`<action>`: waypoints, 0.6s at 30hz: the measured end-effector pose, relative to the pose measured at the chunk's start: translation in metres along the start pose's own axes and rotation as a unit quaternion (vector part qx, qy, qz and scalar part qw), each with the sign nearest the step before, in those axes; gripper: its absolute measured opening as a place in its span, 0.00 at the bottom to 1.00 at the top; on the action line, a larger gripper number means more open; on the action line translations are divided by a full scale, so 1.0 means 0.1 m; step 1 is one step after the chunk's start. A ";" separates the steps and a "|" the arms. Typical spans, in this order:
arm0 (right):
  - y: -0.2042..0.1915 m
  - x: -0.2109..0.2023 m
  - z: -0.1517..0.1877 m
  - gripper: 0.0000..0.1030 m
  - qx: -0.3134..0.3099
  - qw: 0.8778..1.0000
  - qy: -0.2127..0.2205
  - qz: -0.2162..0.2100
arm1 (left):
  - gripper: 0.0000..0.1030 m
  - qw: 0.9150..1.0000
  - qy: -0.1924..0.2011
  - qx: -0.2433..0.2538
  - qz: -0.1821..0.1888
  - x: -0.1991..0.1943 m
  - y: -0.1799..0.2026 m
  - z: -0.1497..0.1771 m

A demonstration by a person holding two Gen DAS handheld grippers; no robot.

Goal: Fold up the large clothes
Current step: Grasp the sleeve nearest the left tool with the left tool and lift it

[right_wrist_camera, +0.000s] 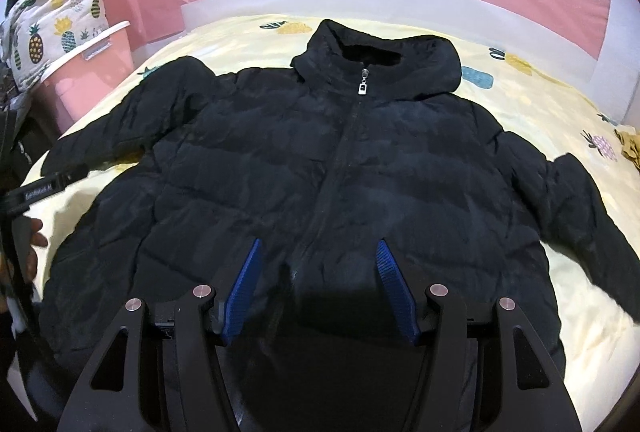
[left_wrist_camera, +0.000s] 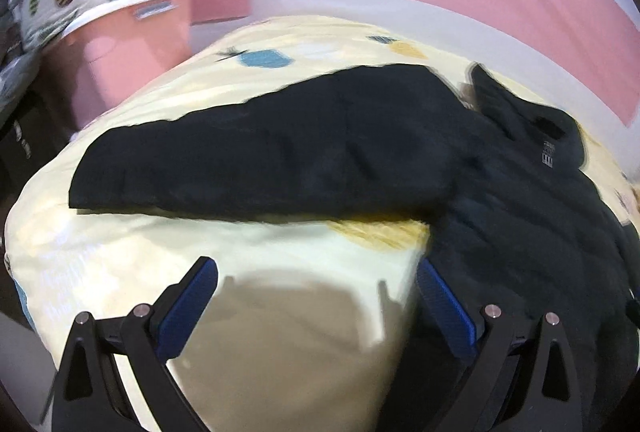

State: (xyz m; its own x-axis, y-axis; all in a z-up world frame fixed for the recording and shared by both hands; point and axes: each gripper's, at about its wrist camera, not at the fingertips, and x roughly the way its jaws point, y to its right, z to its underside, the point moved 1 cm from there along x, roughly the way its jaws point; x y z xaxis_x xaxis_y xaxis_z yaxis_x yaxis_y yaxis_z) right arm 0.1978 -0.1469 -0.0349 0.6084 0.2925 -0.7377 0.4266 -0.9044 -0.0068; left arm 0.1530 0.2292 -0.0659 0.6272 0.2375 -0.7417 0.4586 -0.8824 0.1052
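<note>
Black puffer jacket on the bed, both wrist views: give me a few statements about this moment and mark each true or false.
1. The jacket lies front up, zipped to the collar. True; the silver zip pull sits at the neck.
2. The right tool is shut on the hem. False; its pads stand apart over the lower front, gripping nothing.
3. The left tool is open. True; it holds nothing, over the bedsheet beside the jacket.
4. Both sleeves are folded across the chest. False; both lie spread outward, the left sleeve stretched out on the sheet.
5. The sheet is plain white. False; it is pale yellow with pineapple prints.
</note>
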 end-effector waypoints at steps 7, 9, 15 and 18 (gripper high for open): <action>0.11 0.31 -0.07 0.58 -0.006 1.000 -0.027 0.010 | 0.98 0.991 -0.027 -0.128 -0.005 0.50 -0.72 -0.27; 0.16 0.39 -0.08 0.58 -0.005 0.999 -0.034 0.016 | 0.98 0.988 -0.024 -0.152 -0.005 0.59 -0.87 -0.29; 0.32 0.59 -0.09 0.58 0.002 0.998 -0.050 0.036 | 0.95 0.982 0.002 -0.190 -0.012 0.78 -1.05 -0.37; 0.36 0.65 -0.08 0.58 0.005 0.998 -0.057 0.039 | 0.73 0.984 0.007 -0.176 -0.038 0.84 -1.02 -0.41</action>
State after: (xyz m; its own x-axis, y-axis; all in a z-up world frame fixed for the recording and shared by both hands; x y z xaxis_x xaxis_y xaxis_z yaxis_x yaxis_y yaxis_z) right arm 0.2580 -0.1584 -0.0777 0.5591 0.1850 -0.8082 0.3742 -0.9262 0.0468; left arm 0.1844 0.3556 -0.1120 0.5894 0.3053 -0.7479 0.6933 -0.6664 0.2743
